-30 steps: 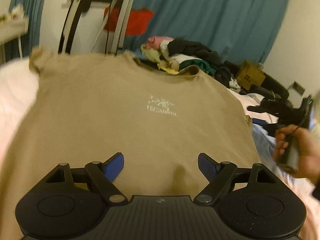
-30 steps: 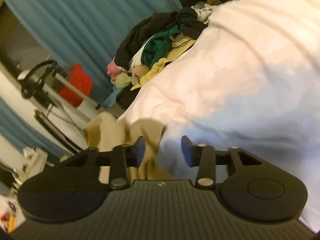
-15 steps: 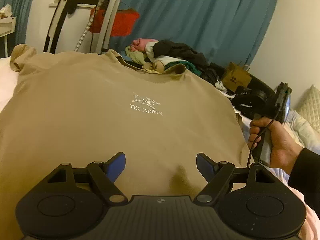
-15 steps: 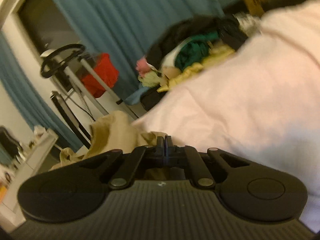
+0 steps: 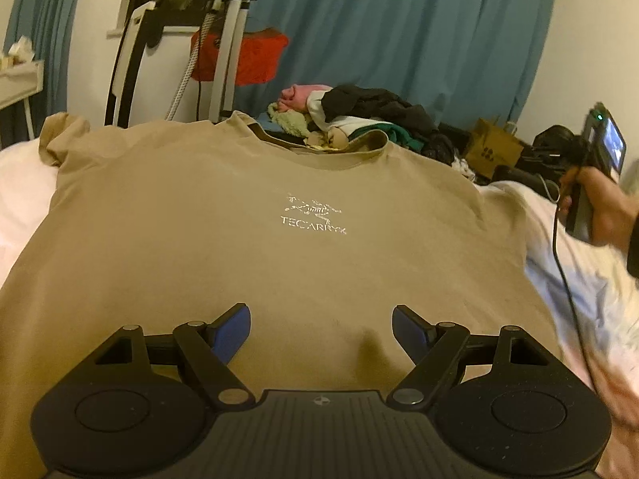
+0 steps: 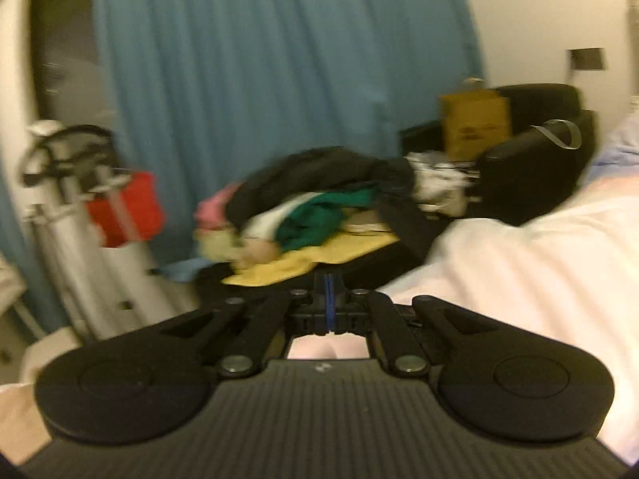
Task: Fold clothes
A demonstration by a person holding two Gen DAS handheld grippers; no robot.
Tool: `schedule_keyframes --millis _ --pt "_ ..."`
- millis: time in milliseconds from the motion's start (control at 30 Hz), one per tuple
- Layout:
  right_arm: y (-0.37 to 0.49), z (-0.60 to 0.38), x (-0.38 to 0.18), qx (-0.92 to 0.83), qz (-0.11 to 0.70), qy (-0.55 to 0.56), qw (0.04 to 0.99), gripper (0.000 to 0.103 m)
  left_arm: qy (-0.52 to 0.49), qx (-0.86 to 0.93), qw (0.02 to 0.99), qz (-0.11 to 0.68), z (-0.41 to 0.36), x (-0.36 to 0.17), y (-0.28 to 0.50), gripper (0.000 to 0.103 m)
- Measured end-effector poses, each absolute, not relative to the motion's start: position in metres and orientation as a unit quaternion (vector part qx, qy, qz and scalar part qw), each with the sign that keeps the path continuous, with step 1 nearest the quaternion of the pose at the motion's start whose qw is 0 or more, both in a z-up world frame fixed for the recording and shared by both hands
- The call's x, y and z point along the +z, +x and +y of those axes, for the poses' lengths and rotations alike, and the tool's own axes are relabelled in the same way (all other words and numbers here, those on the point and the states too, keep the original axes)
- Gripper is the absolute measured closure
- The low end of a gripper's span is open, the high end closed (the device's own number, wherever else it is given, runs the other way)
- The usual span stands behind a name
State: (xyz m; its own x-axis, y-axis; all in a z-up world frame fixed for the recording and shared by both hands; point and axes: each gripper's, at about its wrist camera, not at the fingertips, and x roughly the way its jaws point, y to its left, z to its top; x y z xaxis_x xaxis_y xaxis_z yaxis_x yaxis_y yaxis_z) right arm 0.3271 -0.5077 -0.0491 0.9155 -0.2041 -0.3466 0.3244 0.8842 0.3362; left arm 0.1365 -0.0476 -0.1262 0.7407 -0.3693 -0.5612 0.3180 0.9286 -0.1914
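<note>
Across the pale bed cover [image 5: 24, 183] lies a tan T-shirt [image 5: 239, 247], front up, logo print [image 5: 315, 215] showing, collar [image 5: 339, 147] pointing toward 12 o'clock in the left wrist view. Left gripper [image 5: 321, 329] hangs low over the hem end at 6 o'clock, blue-padded fingers [image 5: 231, 331] spread wide, nothing between them. Shirt body looks smoothed and flat; one sleeve [image 5: 60, 135] sits bunched at 10 o'clock, the opposite sleeve edge near 3 o'clock is hard to make out. Right hand [image 5: 603, 215] appears at 3 o'clock in the left view, raised off the bedding and gripping its tool handle. Right gripper [image 6: 329, 311], in its own blurred view, has fingers pressed together; whether any cloth is pinched there I cannot tell, only pale bedding shows under the linkage. Beyond the collar, a pile of unfolded clothes [image 6: 311, 203] waits at 12 o'clock, a brown paper bag [image 6: 475, 127] at 1 o'clock, blue curtain [image 6: 259, 80] behind. Judgement: the task is at an early stage. Shirt spread out, no fold visible yet; sleeves and sides remain to be turned in, then the length doubled over, and the heap beyond looks untouched.
</note>
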Motion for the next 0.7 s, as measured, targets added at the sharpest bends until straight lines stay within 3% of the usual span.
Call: schedule_keyframes --millis 267,333,400,600,700 --pt "0.279 -0.497 -0.073 -0.112 0.203 0.289 0.929 0.093 -0.025 -0.189 0.932 0.309 -0.06 -0.134 0.141 0.023" --pt "0.267 -0.494 -0.079 -0.105 0.215 0.312 0.92 0.069 -0.023 -0.187 0.932 0.308 -0.06 -0.133 0.139 0.023" --pt "0.255 -0.491 -0.085 -0.098 0.227 0.334 0.91 0.023 -0.022 -0.184 0.933 0.308 -0.058 -0.132 0.135 0.023" --pt "0.211 -0.465 -0.145 -0.094 0.239 0.465 0.847 0.021 -0.037 -0.171 0.931 0.32 -0.045 -0.117 0.11 0.023" --pt "0.218 -0.461 -0.161 -0.08 0.242 0.474 0.843 0.02 -0.063 -0.168 0.927 0.328 -0.038 -0.117 0.112 0.023"
